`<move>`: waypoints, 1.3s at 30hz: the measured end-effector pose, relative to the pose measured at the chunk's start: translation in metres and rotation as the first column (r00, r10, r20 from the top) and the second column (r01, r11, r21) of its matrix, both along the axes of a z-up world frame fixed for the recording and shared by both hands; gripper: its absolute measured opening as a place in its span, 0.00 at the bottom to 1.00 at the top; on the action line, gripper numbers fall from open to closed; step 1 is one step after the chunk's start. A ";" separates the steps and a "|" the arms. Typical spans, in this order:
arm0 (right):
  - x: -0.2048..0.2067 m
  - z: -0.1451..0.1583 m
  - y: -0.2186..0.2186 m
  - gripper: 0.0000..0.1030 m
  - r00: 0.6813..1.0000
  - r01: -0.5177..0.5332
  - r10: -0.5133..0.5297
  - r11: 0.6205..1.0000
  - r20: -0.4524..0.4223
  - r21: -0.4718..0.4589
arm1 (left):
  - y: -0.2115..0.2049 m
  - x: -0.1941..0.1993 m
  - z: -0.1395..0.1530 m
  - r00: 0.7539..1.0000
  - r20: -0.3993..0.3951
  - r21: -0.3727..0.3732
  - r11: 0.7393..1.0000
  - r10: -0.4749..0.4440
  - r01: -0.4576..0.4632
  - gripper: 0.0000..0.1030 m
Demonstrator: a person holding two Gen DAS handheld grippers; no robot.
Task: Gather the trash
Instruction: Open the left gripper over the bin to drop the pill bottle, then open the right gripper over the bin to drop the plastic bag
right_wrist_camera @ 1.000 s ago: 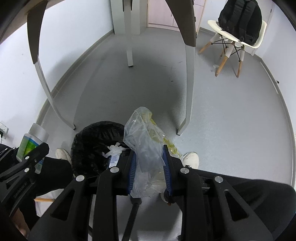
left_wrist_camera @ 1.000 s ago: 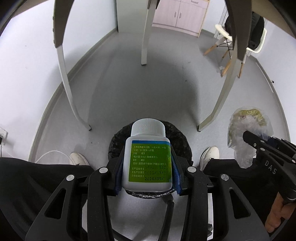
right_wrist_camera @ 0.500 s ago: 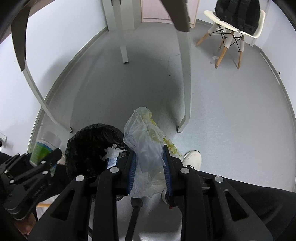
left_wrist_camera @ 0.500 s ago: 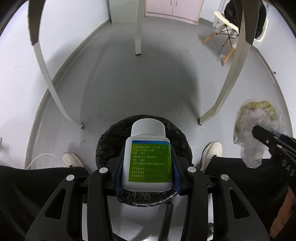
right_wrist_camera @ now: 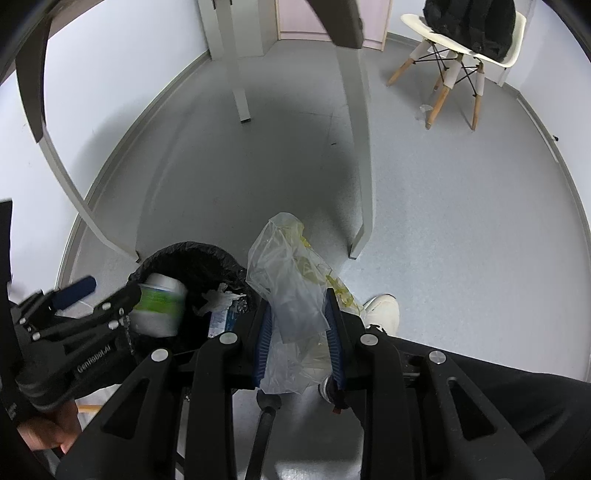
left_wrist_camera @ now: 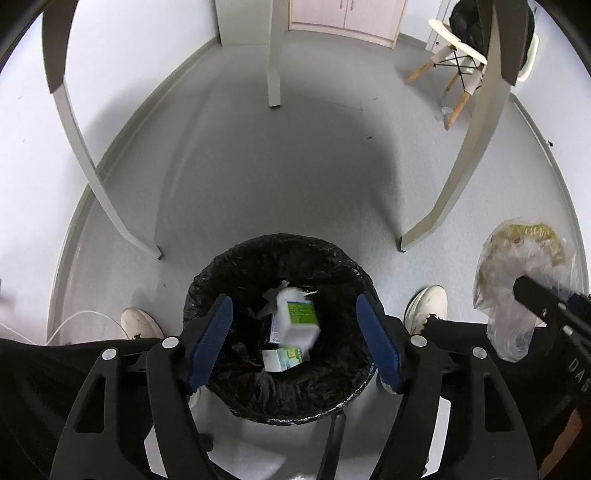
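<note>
At the far left a pale table leg (left_wrist_camera: 74, 122) curves down to the grey floor (left_wrist_camera: 280, 177), with a white shoe (left_wrist_camera: 140, 323) near its foot. In the near middle the left gripper (left_wrist_camera: 295, 328) points steeply down over the black-lined trash bin (left_wrist_camera: 229, 266); its jaws have just been opening and now stand wide apart, the blue pads (left_wrist_camera: 212, 341) touching nothing. The white bottle with the green label (left_wrist_camera: 297, 319) is blurred, clear of both pads, over the mouth of the bin above a small carton (left_wrist_camera: 282, 360) and crumpled tissue lying inside. Right of the bin is the other white shoe (left_wrist_camera: 426, 304) and a second table leg (left_wrist_camera: 465, 155). At the near right the right gripper (right_wrist_camera: 298, 338) is clamped on a crumpled clear plastic bag (right_wrist_camera: 291, 291) with yellowish scraps in it, held just beside the bin and not over it. Far right stands a white chair (right_wrist_camera: 461, 40) with a black backpack (right_wrist_camera: 469, 20) on its seat
</note>
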State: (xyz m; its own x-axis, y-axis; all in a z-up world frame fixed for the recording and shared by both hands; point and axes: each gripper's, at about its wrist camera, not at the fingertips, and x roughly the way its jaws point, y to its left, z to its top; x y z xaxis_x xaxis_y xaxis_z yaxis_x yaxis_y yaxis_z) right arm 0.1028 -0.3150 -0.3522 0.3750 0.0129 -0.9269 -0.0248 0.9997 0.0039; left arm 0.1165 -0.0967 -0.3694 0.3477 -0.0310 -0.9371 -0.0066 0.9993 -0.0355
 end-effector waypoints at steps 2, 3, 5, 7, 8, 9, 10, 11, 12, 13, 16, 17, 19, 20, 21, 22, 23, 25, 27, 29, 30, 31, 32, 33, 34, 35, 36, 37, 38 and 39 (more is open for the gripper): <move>0.000 -0.001 0.006 0.25 1.000 -0.011 0.011 1.000 0.000 -0.004 | 0.006 -0.003 0.002 1.000 0.008 -0.002 1.000 0.010 -0.010 0.78; 0.000 -0.001 0.009 0.25 1.000 -0.017 0.017 1.000 0.000 -0.005 | 0.007 -0.004 0.004 1.000 0.012 0.001 1.000 0.012 -0.012 0.79; -0.001 0.000 0.014 0.25 1.000 -0.023 0.023 1.000 0.001 0.000 | 0.015 -0.007 0.008 0.999 0.027 0.007 1.000 0.020 -0.020 0.86; -0.002 0.001 0.021 0.25 0.999 -0.035 0.035 0.999 0.003 0.010 | 0.022 -0.009 0.013 0.999 0.043 0.013 0.999 0.031 -0.031 0.89; -0.002 0.002 0.025 0.25 0.999 -0.045 0.045 0.999 0.005 0.009 | 0.027 -0.011 0.015 0.998 0.048 0.016 0.999 0.037 -0.038 0.91; -0.002 0.003 0.030 0.25 0.999 -0.053 0.053 0.999 0.007 0.011 | 0.034 -0.013 0.018 0.997 0.060 0.015 0.999 0.050 -0.051 0.91; -0.002 0.003 0.035 0.25 0.998 -0.062 0.062 0.998 0.007 0.015 | 0.039 -0.016 0.021 0.996 0.073 0.011 0.998 0.058 -0.059 0.91; -0.003 0.004 0.042 0.25 0.997 -0.072 0.072 0.997 0.009 0.021 | 0.048 -0.018 0.025 0.993 0.093 0.006 0.997 0.071 -0.072 0.93; -0.003 0.006 0.047 0.26 0.997 -0.080 0.079 0.997 0.010 0.022 | 0.053 -0.021 0.028 0.991 0.105 0.004 0.997 0.078 -0.079 0.94; -0.003 0.007 0.052 0.26 0.996 -0.087 0.087 0.996 0.011 0.023 | 0.060 -0.024 0.031 0.989 0.117 0.004 0.996 0.087 -0.088 0.94; -0.003 0.012 0.075 0.26 0.992 -0.124 0.123 0.992 0.022 0.018 | 0.081 -0.031 0.036 0.985 0.133 0.012 0.993 0.113 -0.115 0.94; -0.003 0.014 0.081 0.26 0.991 -0.134 0.134 0.991 0.024 0.017 | 0.085 -0.033 0.036 0.984 0.132 0.012 0.993 0.118 -0.120 0.94; -0.002 0.014 0.092 0.26 0.988 -0.152 0.151 0.988 0.027 0.019 | 0.097 -0.036 0.036 0.982 0.125 0.018 0.990 0.139 -0.142 0.94; -0.002 0.014 0.099 0.26 0.987 -0.162 0.162 0.987 0.026 0.018 | 0.104 -0.038 0.035 0.981 0.119 0.025 0.987 0.154 -0.158 0.94; -0.005 0.013 0.106 0.26 0.985 -0.171 0.171 0.985 0.024 0.015 | 0.108 -0.040 0.035 0.980 0.117 0.026 0.986 0.161 -0.165 0.94; -0.004 0.013 0.112 0.26 0.984 -0.179 0.179 0.984 0.021 0.014 | 0.111 -0.041 0.034 0.980 0.114 0.025 0.985 0.165 -0.169 0.94; -0.005 0.010 0.120 0.26 0.981 -0.193 0.193 0.981 0.013 0.016 | 0.116 -0.042 0.034 0.979 0.111 0.025 0.984 0.174 -0.177 0.94; -0.004 0.007 0.128 0.26 0.978 -0.206 0.206 0.978 0.002 0.011 | 0.124 -0.045 0.033 0.977 0.105 0.028 0.981 0.188 -0.192 0.94; -0.005 0.001 0.140 0.26 0.973 -0.231 0.230 0.973 -0.012 -0.004 | 0.129 -0.046 0.032 0.974 0.100 0.039 0.978 0.203 -0.207 0.94; -0.004 -0.004 0.149 0.26 0.969 -0.245 0.245 0.969 -0.026 0.000 | 0.134 -0.048 0.029 0.973 0.092 0.038 0.975 0.213 -0.217 0.94; -0.004 -0.006 0.153 0.26 0.968 -0.250 0.249 0.968 -0.033 0.000 | 0.137 -0.049 0.028 0.972 0.088 0.037 0.975 0.216 -0.220 0.94; -0.003 -0.009 0.156 0.26 0.967 -0.254 0.253 0.967 -0.039 -0.006 | 0.138 -0.051 0.027 0.972 0.086 0.036 0.974 0.219 -0.223 0.94; -0.002 -0.011 0.160 0.26 0.965 -0.259 0.258 0.966 -0.046 -0.015 | 0.141 -0.051 0.026 0.970 0.085 0.034 0.973 0.226 -0.230 0.94; -0.001 -0.014 0.162 0.26 0.964 -0.260 0.259 0.965 -0.054 -0.016 | 0.143 -0.052 0.027 0.969 0.086 0.034 0.972 0.231 -0.235 0.94; 0.000 -0.014 0.162 0.26 0.964 -0.259 0.258 0.966 -0.058 -0.015 | 0.145 -0.053 0.027 0.968 0.086 0.032 0.971 0.235 -0.238 0.94; 0.003 -0.015 0.163 0.30 0.965 -0.254 0.253 0.967 -0.066 -0.012 | 0.147 -0.054 0.026 0.967 0.085 0.030 0.970 0.239 -0.243 0.94; 0.004 -0.017 0.164 0.36 0.966 -0.249 0.248 0.968 -0.070 -0.011 | 0.148 -0.053 0.026 0.967 0.084 0.029 0.969 0.241 -0.244 0.94; 0.005 -0.018 0.165 0.37 0.968 -0.241 0.240 0.970 -0.072 -0.013 | 0.149 -0.053 0.026 0.967 0.082 0.028 0.969 0.243 -0.246 0.94; 0.006 -0.017 0.165 0.44 0.971 -0.232 0.231 0.972 -0.067 -0.019 | 0.148 -0.053 0.026 0.967 0.080 0.029 0.969 0.243 -0.246 0.94; 0.006 -0.017 0.166 0.51 0.972 -0.227 0.225 0.974 -0.064 -0.019 | 0.150 -0.053 0.025 0.967 0.077 0.029 0.968 0.245 -0.247 0.94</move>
